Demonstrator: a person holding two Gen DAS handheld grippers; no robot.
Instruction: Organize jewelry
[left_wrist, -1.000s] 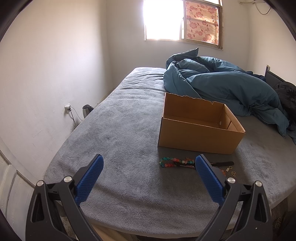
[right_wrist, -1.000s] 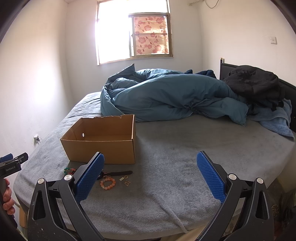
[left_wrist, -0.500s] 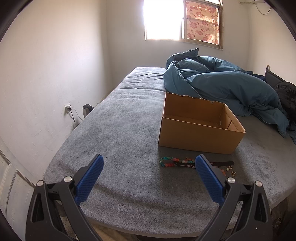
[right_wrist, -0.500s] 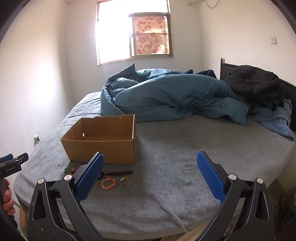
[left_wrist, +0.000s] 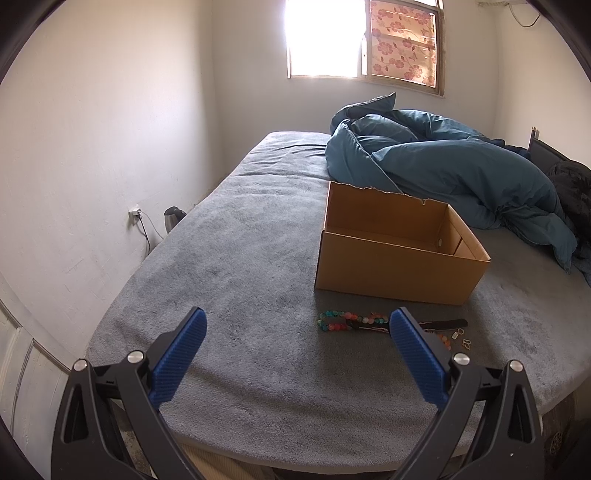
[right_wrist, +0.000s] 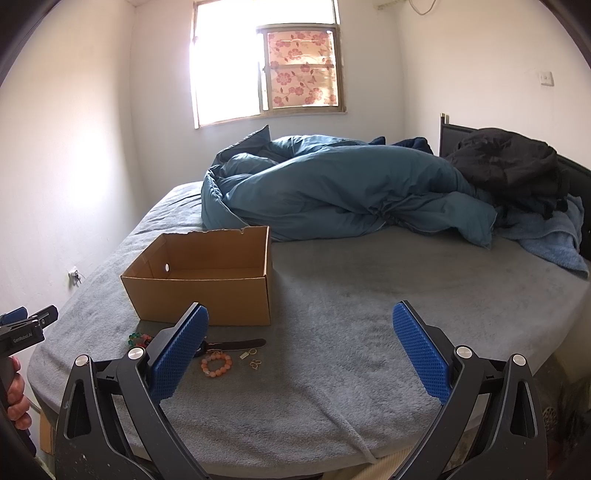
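Note:
An open cardboard box (left_wrist: 395, 269) (right_wrist: 207, 295) stands on the grey bed. Jewelry lies in front of it: a multicolour bead string (left_wrist: 340, 320) (right_wrist: 139, 338), an orange bead bracelet (right_wrist: 216, 363), a black strap (left_wrist: 448, 324) (right_wrist: 236, 344) and small gold pieces (left_wrist: 466, 343) (right_wrist: 254, 363). My left gripper (left_wrist: 295, 350) is open and empty, short of the jewelry; its right finger hides part of it. My right gripper (right_wrist: 299, 343) is open and empty, to the right of the jewelry; its left finger covers part of the strap.
A rumpled blue duvet (left_wrist: 443, 173) (right_wrist: 343, 192) lies behind the box. Dark clothes (right_wrist: 509, 166) and a blue towel (right_wrist: 546, 240) sit at the headboard. A kettle (left_wrist: 173, 216) and wall socket (left_wrist: 135, 213) are left of the bed. The left gripper's handle shows at the left edge of the right wrist view (right_wrist: 26, 328).

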